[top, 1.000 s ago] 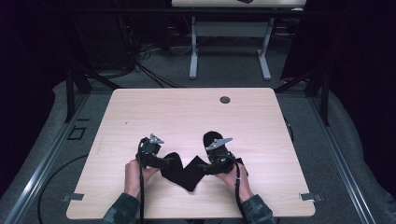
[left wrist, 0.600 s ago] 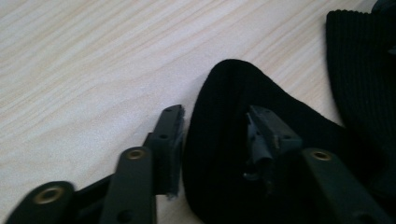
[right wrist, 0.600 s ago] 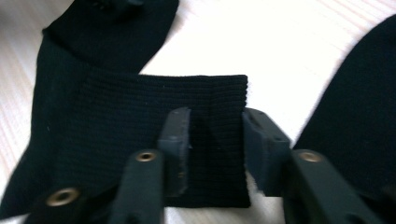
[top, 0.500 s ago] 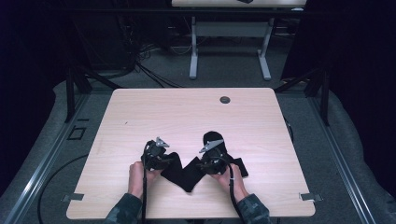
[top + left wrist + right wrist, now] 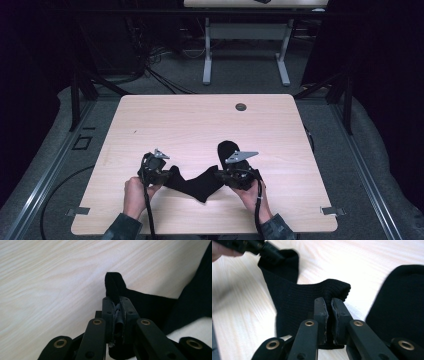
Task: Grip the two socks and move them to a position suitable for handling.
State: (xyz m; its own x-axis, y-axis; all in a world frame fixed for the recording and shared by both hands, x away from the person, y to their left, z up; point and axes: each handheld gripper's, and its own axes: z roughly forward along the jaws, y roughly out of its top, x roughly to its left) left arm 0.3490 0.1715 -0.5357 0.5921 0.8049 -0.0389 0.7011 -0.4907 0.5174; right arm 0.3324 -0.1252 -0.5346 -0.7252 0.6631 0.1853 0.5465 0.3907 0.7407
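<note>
A black sock (image 5: 196, 184) hangs stretched between my two grippers over the near part of the wooden table (image 5: 200, 120), sagging to a point in the middle. My left gripper (image 5: 167, 176) (image 5: 117, 300) is shut on one edge of the sock (image 5: 150, 305); a fold of cloth sticks up past its tips. My right gripper (image 5: 218, 177) (image 5: 329, 301) is shut on the other edge of the sock (image 5: 294, 297), which bunches over its tips. Both pairs of jaws have just been closing, with cloth between them. A second black cloth piece (image 5: 227, 150) (image 5: 399, 305) lies flat beside the right gripper.
A small round dark disc (image 5: 241, 106) sits in the tabletop near the far edge. Past the table, on the grey floor, stands another table's white frame (image 5: 245, 55), with cables (image 5: 160, 75) to its left. Dark curtains close in both sides.
Both grippers first moved in over the sock and their jaws closed on it. They have since drawn apart and a little toward the near edge, lifting and stretching the sock.
</note>
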